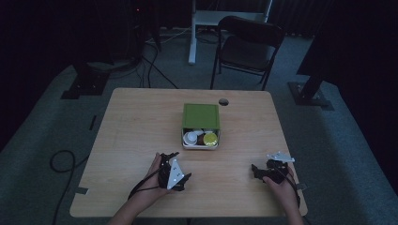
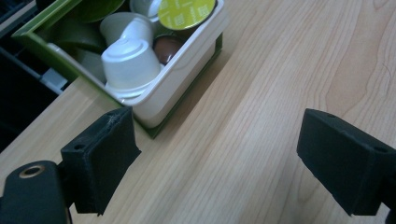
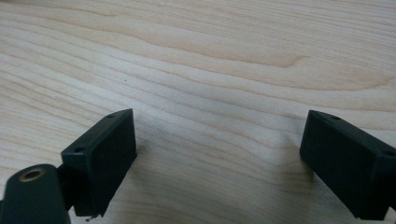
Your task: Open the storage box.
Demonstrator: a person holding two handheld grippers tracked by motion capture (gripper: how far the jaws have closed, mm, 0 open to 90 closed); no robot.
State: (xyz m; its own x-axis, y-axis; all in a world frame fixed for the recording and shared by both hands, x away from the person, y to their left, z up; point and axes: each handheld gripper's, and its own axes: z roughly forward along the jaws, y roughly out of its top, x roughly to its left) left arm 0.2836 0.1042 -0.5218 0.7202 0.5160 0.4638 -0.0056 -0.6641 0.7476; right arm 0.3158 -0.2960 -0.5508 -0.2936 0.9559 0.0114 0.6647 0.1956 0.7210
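Note:
A green box [image 1: 201,116] with a white inner tray [image 2: 184,70] sits at the middle of the wooden table [image 1: 136,122], its front part uncovered. Inside lie several coffee capsules: a white one [image 2: 130,60], a yellow-green foil-topped one [image 2: 186,11] and a brown one [image 2: 167,48]. My left gripper [image 1: 174,168] rests on the table just in front and left of the box, jaws open and empty, with the box's corner beyond the left jaw [image 2: 218,154]. My right gripper [image 1: 263,172] lies near the front right edge, open over bare wood [image 3: 219,154].
A round cable hole [image 1: 223,101] is in the table behind the box. A black folding chair [image 1: 248,47] and a white desk leg [image 1: 192,33] stand beyond the table. Cables [image 1: 63,161] lie on the floor at the left.

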